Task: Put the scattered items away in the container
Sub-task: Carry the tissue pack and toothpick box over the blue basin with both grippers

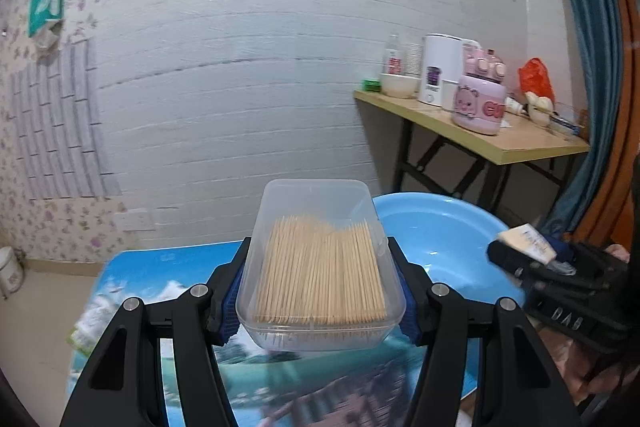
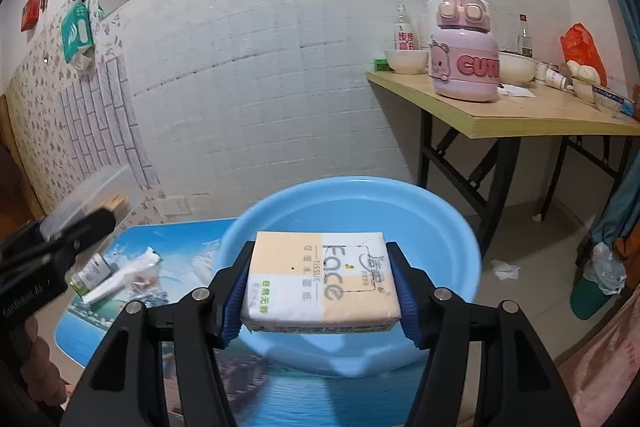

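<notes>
My left gripper [image 1: 320,291] is shut on a clear plastic box of toothpicks [image 1: 320,267], held in the air above the small table, left of the blue basin [image 1: 440,227]. My right gripper [image 2: 320,287] is shut on a pack of face tissue [image 2: 320,283], held just in front of and above the blue basin [image 2: 420,223], which looks empty. The right gripper with the tissue pack also shows in the left wrist view [image 1: 528,255]. The left gripper shows blurred at the left of the right wrist view [image 2: 76,227].
The basin stands on a low table with a blue scenic print [image 2: 188,243]. A small bottle [image 2: 90,273], a white tube [image 2: 120,277] and a wrapper lie on its left part. A folding table [image 2: 500,107] with a pink jug and bowls stands at the back right.
</notes>
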